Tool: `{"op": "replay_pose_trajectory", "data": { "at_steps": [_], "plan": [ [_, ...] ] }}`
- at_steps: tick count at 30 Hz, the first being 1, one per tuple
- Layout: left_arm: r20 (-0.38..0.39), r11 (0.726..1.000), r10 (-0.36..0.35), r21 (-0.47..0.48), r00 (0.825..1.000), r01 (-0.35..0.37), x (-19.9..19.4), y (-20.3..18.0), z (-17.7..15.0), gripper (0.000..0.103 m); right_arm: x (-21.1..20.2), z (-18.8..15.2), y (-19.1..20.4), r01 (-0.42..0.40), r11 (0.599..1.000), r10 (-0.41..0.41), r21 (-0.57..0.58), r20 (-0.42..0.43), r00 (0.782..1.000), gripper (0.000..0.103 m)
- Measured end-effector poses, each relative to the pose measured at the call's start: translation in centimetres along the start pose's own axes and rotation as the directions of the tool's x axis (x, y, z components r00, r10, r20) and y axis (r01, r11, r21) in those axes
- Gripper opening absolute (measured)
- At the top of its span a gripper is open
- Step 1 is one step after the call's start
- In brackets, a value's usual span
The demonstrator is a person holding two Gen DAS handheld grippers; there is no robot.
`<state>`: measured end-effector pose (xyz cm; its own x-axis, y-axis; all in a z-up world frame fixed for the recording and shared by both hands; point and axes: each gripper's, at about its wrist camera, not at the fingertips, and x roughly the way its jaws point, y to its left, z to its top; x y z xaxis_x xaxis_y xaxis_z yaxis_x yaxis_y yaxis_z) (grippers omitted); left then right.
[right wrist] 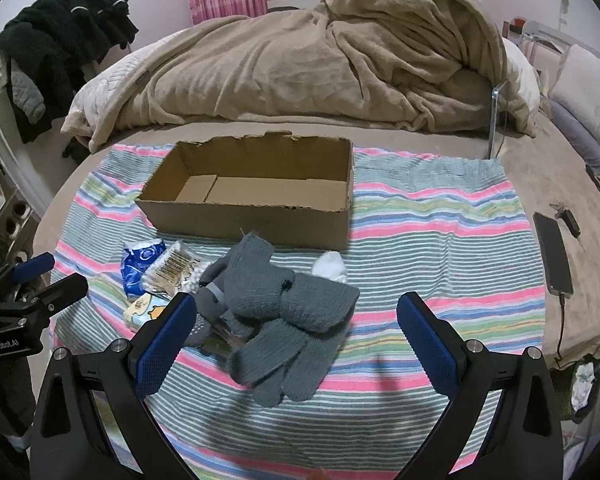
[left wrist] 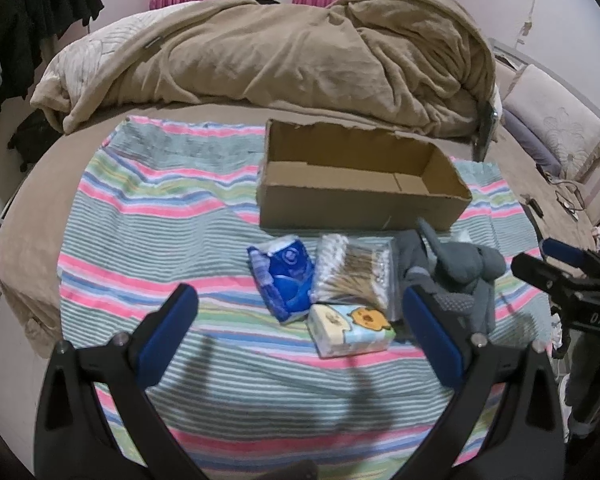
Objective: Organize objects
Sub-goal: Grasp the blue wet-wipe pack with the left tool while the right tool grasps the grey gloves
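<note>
Left gripper [left wrist: 298, 320]: jaws spread, empty, over striped towel [left wrist: 148, 264] | blue tissue packet [left wrist: 284, 276], clear bag of cotton swabs [left wrist: 356, 276], cartoon-print tissue pack [left wrist: 352, 330]: clustered just ahead, towel centre | grey knitted gloves [right wrist: 288, 312]: between spread right gripper [right wrist: 296, 328] jaws, fingers pointing at it, nearer right | open brown cardboard box [right wrist: 256, 216]: empty, behind, long axis crosswise | towel's right side bare.

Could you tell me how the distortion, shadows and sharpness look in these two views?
Left wrist view: strong fisheye bending, the striped towel bulges; two soft finger shadows fall near the left gripper; cotton swabs slightly soft. Right wrist view: same curvature, dark corners, grey gloves fairly sharp, right gripper fingers blurred.
</note>
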<state>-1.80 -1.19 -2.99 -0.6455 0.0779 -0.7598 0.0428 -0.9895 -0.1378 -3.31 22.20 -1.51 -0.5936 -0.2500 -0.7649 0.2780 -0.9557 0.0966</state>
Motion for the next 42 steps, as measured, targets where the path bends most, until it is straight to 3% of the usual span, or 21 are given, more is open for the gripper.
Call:
{"op": "replay_pose_trajectory", "data": {
  "at_steps": [11,13,14,18,26,31,36,42],
  "plan": [
    [-0.039,1.000,-0.003,-0.025,0.999,0.002,3.5,1.2,0.3,0.101,3.1,0.0,-0.6,-0.005,1.000,0.005,0.009,-0.068,0.998,0.093],
    [-0.047,1.000,-0.003,-0.030,0.999,0.002,4.3,1.5,0.3,0.098,3.8,-0.1,-0.8,-0.006,1.000,0.007,0.011,-0.083,0.997,0.089],
    [-0.055,0.999,-0.005,-0.034,0.998,0.003,4.7,1.6,0.4,0.092,4.1,-0.1,-0.9,-0.006,1.000,0.007,0.013,-0.090,0.996,0.089],
    [-0.087,0.999,-0.011,-0.044,0.996,0.007,6.4,2.1,0.3,0.091,5.1,-0.1,-1.3,-0.007,1.000,0.009,0.019,-0.104,0.995,0.089],
    [-0.141,0.997,-0.038,-0.077,0.989,0.028,9.4,3.1,-0.2,0.089,6.3,0.0,-1.8,-0.064,0.997,0.069,0.041,-0.114,0.991,0.082],
    [-0.142,0.995,-0.068,-0.080,0.988,0.057,10.0,2.9,-0.3,0.074,6.5,0.0,-1.8,-0.104,0.993,0.109,0.051,-0.115,0.987,0.070],
    [-0.128,0.990,-0.125,-0.085,0.984,0.115,9.6,2.5,-0.3,0.048,6.0,0.0,-1.5,-0.112,0.993,0.114,0.028,-0.097,0.989,0.050],
    [-0.107,0.987,-0.150,-0.079,0.983,0.142,8.8,2.2,-0.4,0.032,4.8,0.0,-1.6,-0.106,0.994,0.106,0.005,-0.066,0.992,0.031]
  ]
}}
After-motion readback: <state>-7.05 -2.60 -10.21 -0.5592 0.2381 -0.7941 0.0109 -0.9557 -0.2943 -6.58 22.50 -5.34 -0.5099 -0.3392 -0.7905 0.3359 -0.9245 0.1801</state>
